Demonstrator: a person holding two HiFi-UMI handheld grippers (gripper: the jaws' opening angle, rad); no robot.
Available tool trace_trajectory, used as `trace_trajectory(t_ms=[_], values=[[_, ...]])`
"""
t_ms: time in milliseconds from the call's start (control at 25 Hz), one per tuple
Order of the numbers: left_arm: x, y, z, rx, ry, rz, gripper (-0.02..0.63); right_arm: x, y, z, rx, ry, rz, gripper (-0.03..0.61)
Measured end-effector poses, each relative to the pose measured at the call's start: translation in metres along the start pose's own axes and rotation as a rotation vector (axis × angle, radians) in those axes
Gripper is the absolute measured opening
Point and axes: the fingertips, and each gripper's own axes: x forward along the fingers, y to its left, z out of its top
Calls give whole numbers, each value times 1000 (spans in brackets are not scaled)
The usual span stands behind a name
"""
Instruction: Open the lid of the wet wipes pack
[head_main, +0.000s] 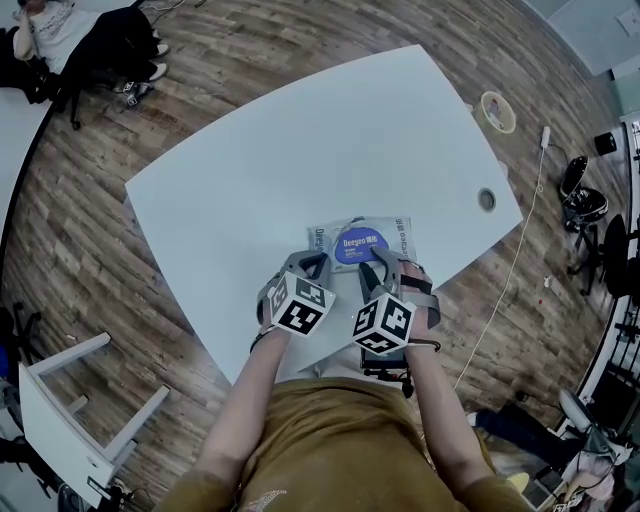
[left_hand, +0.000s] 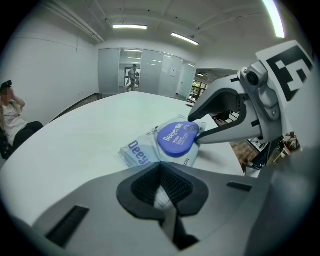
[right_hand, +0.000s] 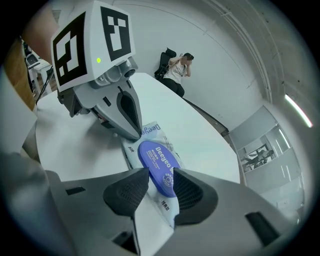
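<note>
1. Wipes pack (head_main: 398, 236) lies flat on the white table (head_main: 300, 150), near the edge closest to the person holding the tools, with its blue oval lid (head_main: 358, 246) facing up.
2. The left gripper (left_hand: 161, 172) has its jaws closed on the near edge of the pack. A pale sliver of wrapper shows between the ribbed pads (left_hand: 145, 185), and the rest of the pack spreads out beyond them.
3. In the right gripper view, that same tool's tip comes down on the printed end of the pack, just beside the lid.
4. The right gripper (right_hand: 161, 181) is clamped on the rim of the lid. A dark pad sits against each side of the blue edge, and the wrapper runs on underneath.
5. In the left gripper view, the lid's far side sits between the right tool's two fingers. I cannot tell whether the lid has come up off the wrapper.
6. The two tools stand close side by side over the pack, with their marker cubes (head_main: 300, 305) toward the holder's body.
7. A roll of tape (head_main: 497, 111) rests at the far corner of the table, well apart from the pack. A round cable hole (head_main: 487, 200) sits nearer, by the table's right edge.
8. A seated person (right_hand: 177, 65) is by the wall, beyond the far end of the table.
</note>
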Motion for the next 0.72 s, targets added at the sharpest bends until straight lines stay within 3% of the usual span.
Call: trace_trajectory(t_ms=[280, 480, 720], values=[[-1, 0, -3, -60, 17, -63, 8, 10, -4, -1, -6, 17, 10, 137], [-3, -12, 1, -26, 107, -120, 6, 16, -4, -4, -23, 25, 9, 137], [-2, -22, 1, 30, 140, -137, 6, 19, 1, -5, -33, 32, 14, 136]])
